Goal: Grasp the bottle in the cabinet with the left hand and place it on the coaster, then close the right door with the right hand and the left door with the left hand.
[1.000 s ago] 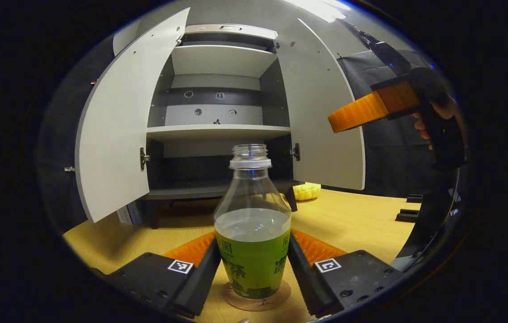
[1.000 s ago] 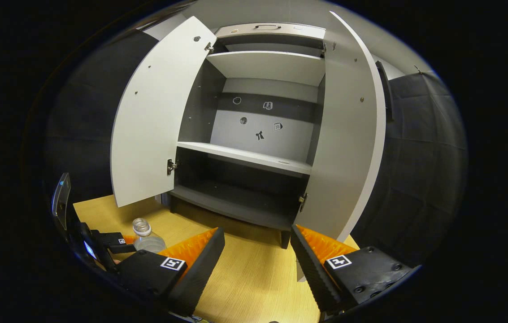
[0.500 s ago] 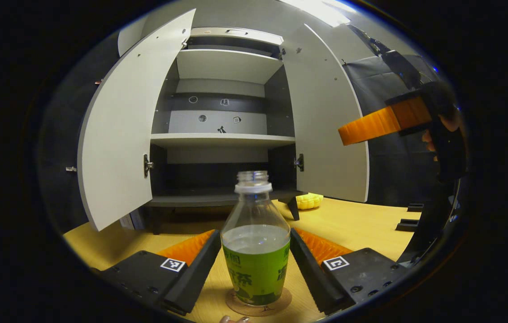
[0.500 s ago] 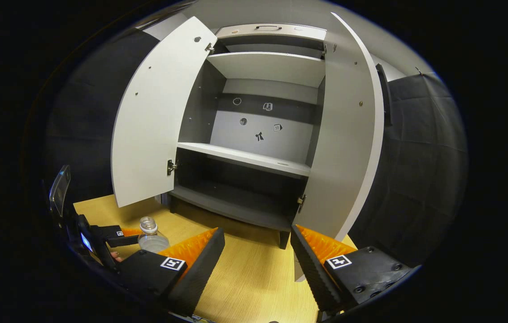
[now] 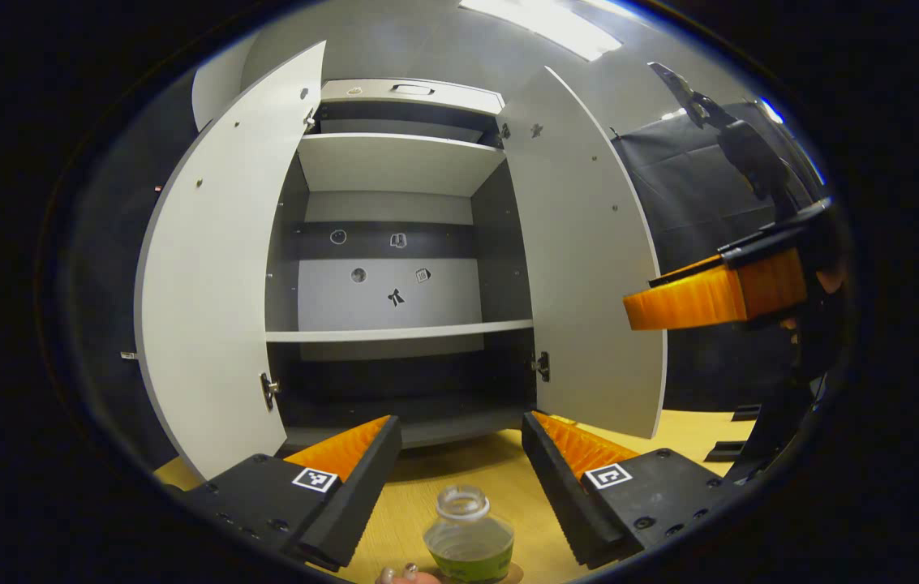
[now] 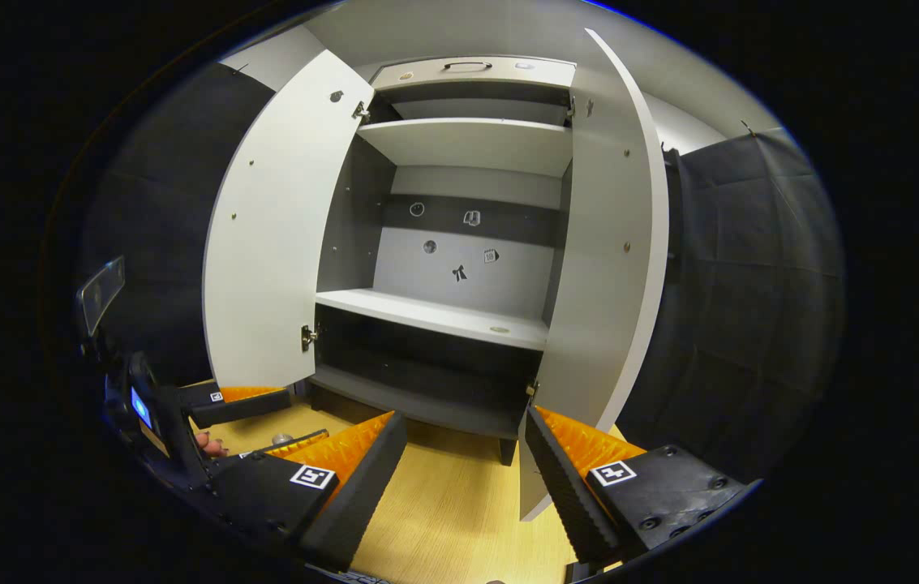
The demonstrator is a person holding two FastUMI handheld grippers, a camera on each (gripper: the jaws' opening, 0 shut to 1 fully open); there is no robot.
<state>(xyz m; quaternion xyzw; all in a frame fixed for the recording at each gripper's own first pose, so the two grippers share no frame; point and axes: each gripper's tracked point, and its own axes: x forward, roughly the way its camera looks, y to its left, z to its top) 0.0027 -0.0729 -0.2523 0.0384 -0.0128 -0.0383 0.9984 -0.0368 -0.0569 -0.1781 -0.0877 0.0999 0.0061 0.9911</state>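
Now the bottle (image 5: 468, 531) is seen on the coaster (image 5: 512, 574), free below the left tool (image 5: 459, 454), which is spread wide and empty. Next the right tool (image 6: 463, 462), likewise agape and empty, should be pressed against the right door's (image 6: 609, 243) outer face.

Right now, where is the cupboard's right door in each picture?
Left gripper view: the right door stands open, right of the middle, beside the orange finger of the right gripper.
Right gripper view: it stands open, right of the middle.
Shared landmark: the middle shelf.
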